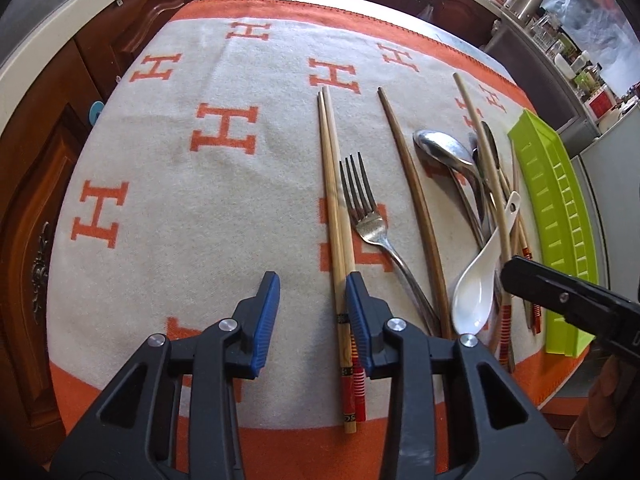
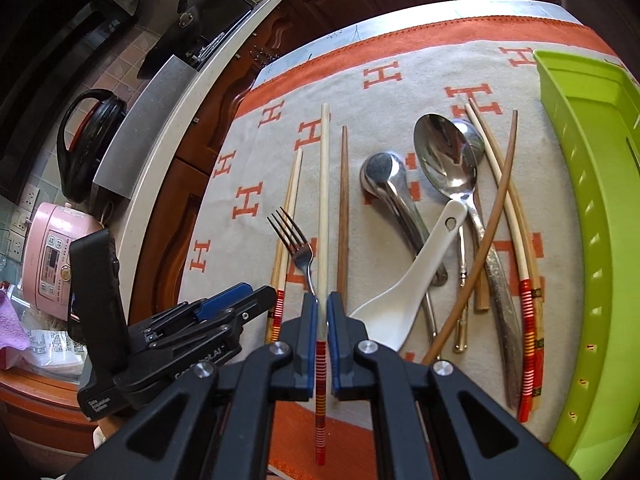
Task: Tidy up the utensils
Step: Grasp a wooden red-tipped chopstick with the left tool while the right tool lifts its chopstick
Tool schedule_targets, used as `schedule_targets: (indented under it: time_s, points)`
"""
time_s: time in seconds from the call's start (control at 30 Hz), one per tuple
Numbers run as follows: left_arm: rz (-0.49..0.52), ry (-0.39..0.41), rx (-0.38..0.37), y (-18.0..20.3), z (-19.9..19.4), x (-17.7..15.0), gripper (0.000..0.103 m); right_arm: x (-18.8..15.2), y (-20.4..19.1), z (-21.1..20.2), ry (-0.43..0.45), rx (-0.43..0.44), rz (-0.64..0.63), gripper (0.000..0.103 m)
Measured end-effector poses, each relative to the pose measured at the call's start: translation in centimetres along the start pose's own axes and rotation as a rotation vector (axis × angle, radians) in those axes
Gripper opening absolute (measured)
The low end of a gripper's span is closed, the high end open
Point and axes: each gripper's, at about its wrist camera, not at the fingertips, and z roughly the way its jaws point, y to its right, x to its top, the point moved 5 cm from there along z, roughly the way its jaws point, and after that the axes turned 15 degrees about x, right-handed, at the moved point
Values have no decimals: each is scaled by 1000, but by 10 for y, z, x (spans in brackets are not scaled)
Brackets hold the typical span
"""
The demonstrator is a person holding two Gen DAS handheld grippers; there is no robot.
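While the right gripper pinches 1 pale red-banded chopstick, the left gripper hangs part-open and empty; next, carry it toward 2 o'clock into the lime-green slotted plastic tray.

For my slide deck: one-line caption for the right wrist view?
Right gripper shut on a pale chopstick above utensils beside a green tray.

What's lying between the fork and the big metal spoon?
One dark brown chopstick lies alone between the fork and the metal spoon, clearest in the left wrist view.
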Motion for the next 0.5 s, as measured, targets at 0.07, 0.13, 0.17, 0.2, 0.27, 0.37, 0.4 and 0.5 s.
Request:
schedule_targets:
  time_s: [0.07, 0.13, 0.17, 0.2, 0.27, 0.37, 0.4, 0.5]
  points:
    - [6, 6, 25, 2, 1, 2, 31, 0, 0, -2, 7, 0, -5, 5]
    - [10, 14, 65, 2, 0, 1, 30, 1, 0, -4, 11, 5, -8, 5]
    - [17, 12, 83, 4, 1, 1, 29, 1, 0, -5, 15, 4, -11, 5]
    - [31, 19, 117, 6, 2, 1, 28, 1, 0, -6, 17, 4, -13, 5]
    - [67, 43, 180, 13, 1, -1, 27, 1, 1, -9, 25, 7, -15, 5]
    - [60, 46, 174, 17, 0, -1, 6, 2, 3, -16, 40, 11, -15, 5]
    - [55, 45, 177, 18, 0, -1, 5, 2, 3, -19, 47, 13, -15, 5]
    - [31, 50, 187, 17, 0, 1, 4, 3, 5, -31, 72, 18, -14, 5]
